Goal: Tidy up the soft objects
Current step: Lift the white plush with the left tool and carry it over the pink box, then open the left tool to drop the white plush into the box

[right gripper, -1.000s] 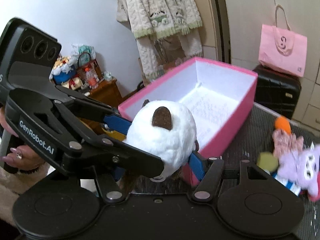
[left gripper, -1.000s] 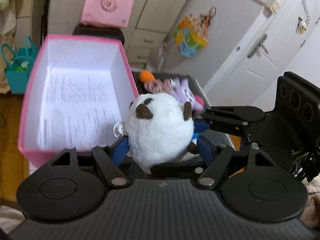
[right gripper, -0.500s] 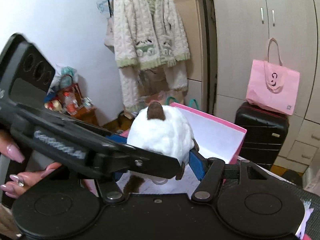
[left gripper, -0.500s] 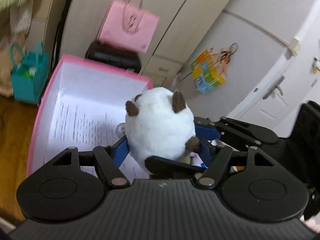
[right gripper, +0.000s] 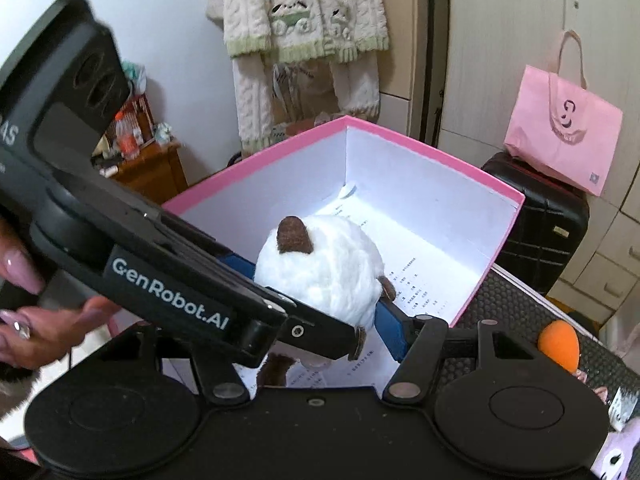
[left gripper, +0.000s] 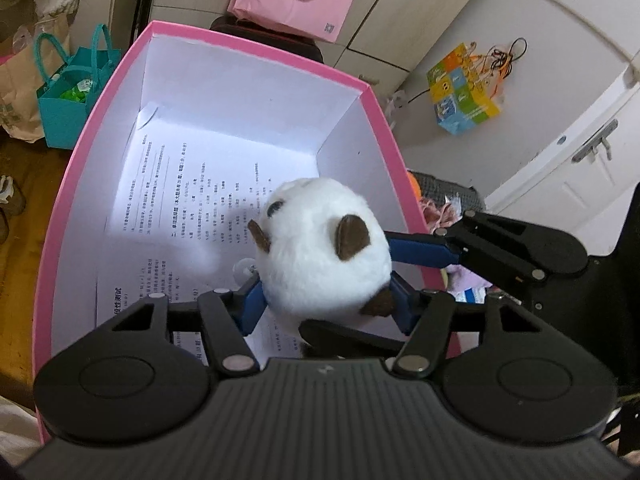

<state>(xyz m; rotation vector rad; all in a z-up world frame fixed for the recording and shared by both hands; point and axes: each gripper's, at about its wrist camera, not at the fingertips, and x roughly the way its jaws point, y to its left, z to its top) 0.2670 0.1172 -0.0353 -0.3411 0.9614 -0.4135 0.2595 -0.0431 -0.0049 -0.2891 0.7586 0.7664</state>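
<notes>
A round white plush toy with brown ears (left gripper: 324, 248) is clamped from two sides. My left gripper (left gripper: 326, 300) is shut on it with its blue pads. My right gripper (right gripper: 320, 312) is shut on the same plush (right gripper: 320, 268), crossing the left one. Both hold it above the inside of the pink box (left gripper: 72, 184), near the box's right wall. A printed paper sheet (left gripper: 180, 184) lines the box floor. The box also shows in the right wrist view (right gripper: 512, 216).
An orange sponge (right gripper: 558, 344) and a purple plush (right gripper: 616, 452) lie on the dark table mat (right gripper: 508, 292) right of the box. A black suitcase (right gripper: 536, 216) with a pink bag (right gripper: 560, 132) stands behind. A teal bag (left gripper: 68, 100) sits on the floor at left.
Both grippers carried the white plush from beside the box up and over its rim. It now hangs lower, inside the box opening above the paper.
</notes>
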